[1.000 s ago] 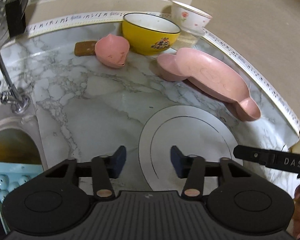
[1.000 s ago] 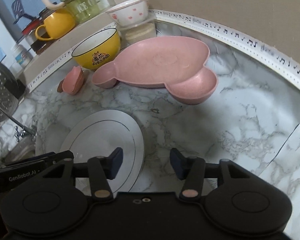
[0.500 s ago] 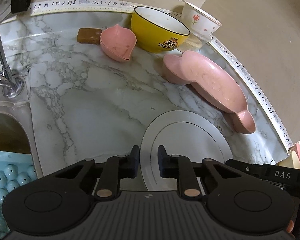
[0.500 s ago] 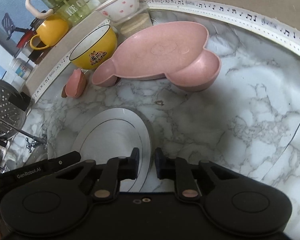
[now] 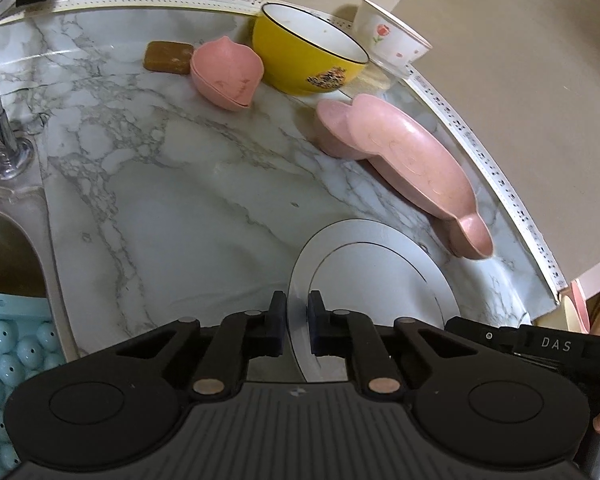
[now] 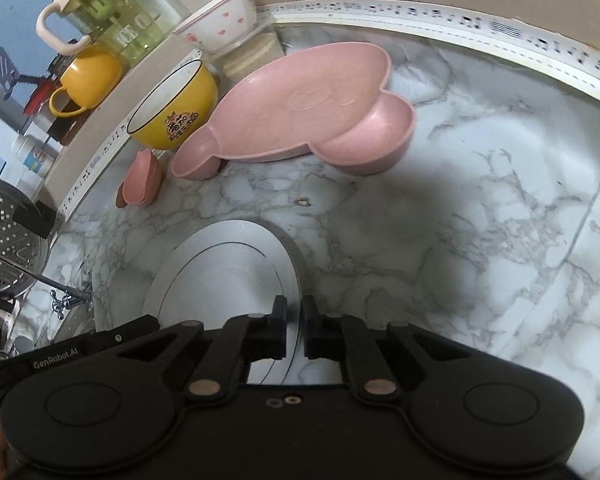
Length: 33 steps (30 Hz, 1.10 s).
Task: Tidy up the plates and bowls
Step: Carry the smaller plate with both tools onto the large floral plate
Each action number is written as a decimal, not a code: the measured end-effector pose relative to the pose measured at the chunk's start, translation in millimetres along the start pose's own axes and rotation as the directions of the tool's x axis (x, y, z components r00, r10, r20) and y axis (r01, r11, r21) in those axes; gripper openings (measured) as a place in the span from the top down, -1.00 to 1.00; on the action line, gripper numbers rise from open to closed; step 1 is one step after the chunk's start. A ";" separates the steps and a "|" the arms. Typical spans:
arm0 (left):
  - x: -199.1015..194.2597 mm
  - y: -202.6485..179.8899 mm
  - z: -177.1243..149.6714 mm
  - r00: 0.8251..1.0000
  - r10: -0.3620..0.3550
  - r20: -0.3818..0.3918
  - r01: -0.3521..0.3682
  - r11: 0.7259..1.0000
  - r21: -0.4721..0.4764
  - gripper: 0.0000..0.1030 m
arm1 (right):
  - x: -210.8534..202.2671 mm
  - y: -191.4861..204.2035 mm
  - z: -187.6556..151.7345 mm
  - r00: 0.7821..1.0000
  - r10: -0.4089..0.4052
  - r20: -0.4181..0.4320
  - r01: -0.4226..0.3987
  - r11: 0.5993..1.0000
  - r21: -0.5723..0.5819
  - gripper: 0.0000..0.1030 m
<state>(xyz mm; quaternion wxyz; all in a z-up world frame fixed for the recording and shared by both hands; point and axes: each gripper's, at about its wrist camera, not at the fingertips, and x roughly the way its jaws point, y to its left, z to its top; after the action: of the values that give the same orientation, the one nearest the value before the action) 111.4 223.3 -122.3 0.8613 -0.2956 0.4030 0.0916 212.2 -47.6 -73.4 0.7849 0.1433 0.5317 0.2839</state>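
A white round plate [image 5: 376,272] with a thin dark ring is held over the marble counter. My left gripper [image 5: 297,322] is shut on its left rim. My right gripper [image 6: 293,328] is shut on its right rim; the plate [image 6: 224,276] shows ahead of it. A pink mouse-shaped divided plate [image 5: 412,164] [image 6: 308,116] lies by the back wall. A yellow bowl [image 5: 308,56] [image 6: 172,112], a small pink peach-shaped bowl [image 5: 228,76] [image 6: 142,178] and a white flowered bowl [image 5: 392,40] [image 6: 220,24] stand farther back.
A sink with a blue egg tray [image 5: 4,356] and a chrome tap [image 5: 0,136] lie to the left. A brown soap bar [image 5: 166,58] sits beside the peach bowl. A yellow mug [image 6: 88,80], a green jug [image 6: 108,20] and a steamer basket [image 6: 4,236] stand along the ledge.
Both grippers went from open to shut on opposite rims of the white plate. The views pulled back and up from the counter, the plate moving with them.
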 end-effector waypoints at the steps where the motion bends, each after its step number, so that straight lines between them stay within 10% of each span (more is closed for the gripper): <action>1: -0.7 -1.6 -1.8 1.000 -0.004 -0.002 0.004 1.000 0.001 0.80 | -2.2 -1.4 -1.1 1.000 -0.001 0.004 0.001 1.000 0.005 0.84; 19: -29.0 -83.1 -33.3 0.986 -0.164 -0.027 0.166 0.978 0.124 0.80 | -102.9 -50.7 -28.4 0.991 -0.056 0.120 0.040 0.991 0.128 0.85; 33: -37.4 -193.5 -82.7 0.934 -0.315 -0.168 0.353 0.886 0.299 0.80 | -222.5 -120.5 -93.1 0.947 -0.172 0.273 0.084 0.949 0.304 0.85</action>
<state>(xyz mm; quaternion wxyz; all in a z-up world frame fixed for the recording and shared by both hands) 110.5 21.6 -51.4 0.8762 -0.2195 0.4045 -0.1429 101.4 -284.0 -5.9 0.8432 0.2621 0.4520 0.1264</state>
